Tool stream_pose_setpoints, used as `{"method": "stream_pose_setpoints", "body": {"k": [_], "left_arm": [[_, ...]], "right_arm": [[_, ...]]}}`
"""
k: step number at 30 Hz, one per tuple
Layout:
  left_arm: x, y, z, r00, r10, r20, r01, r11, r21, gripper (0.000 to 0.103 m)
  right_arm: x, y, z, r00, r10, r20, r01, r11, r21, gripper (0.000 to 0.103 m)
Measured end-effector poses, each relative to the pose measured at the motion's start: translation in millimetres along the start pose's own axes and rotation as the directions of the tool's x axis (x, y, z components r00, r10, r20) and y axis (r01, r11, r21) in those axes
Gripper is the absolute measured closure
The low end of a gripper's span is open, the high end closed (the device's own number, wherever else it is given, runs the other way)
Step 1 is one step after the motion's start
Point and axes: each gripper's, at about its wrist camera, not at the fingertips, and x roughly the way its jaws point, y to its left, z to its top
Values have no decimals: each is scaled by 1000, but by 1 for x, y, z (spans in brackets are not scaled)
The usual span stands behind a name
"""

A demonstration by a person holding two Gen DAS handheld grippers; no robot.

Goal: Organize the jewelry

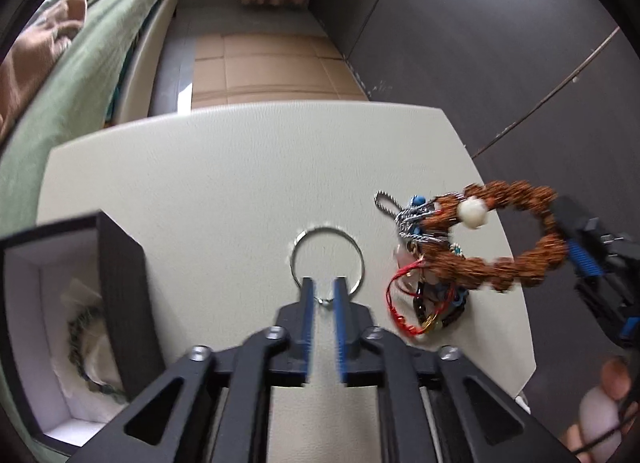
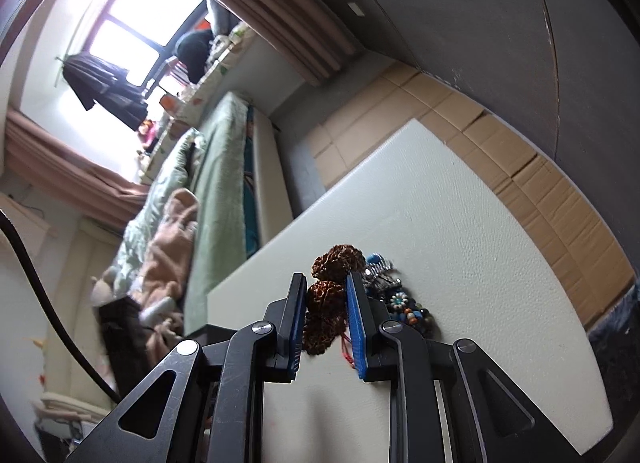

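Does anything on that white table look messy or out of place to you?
Yes: beside the silver ring, the loose jewelry pile is a knot of red cord, chain and beads. The brown bead bracelet, gripped by the right gripper, hangs half-lifted and seems snagged on the pile. The black box at the left looks tidy.

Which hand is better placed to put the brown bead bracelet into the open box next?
Right, probably. The right hand-held gripper is already shut on the brown bead bracelet, lifted off the jewelry pile. The left hand-held gripper sits nearer the box but straddles the silver ring.
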Motion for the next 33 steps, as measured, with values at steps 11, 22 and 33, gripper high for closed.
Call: {"method": "stream_pose_setpoints", "body": {"k": [11, 22, 33], "left_arm": [[15, -6, -7, 996, 83, 17, -82, 996, -45, 59], [11, -2, -16, 982, 186, 31, -186, 982, -3, 77], [-11, 24, -12, 988, 140, 73, -131, 984, -118, 77]], "right_arm": [[-35, 9, 0, 991, 110, 79, -108, 993, -37, 82], [-9, -31, -7, 974, -212, -75, 212, 977, -6, 82], [8, -41, -20, 957, -224, -184, 223, 974, -22, 81]]}}
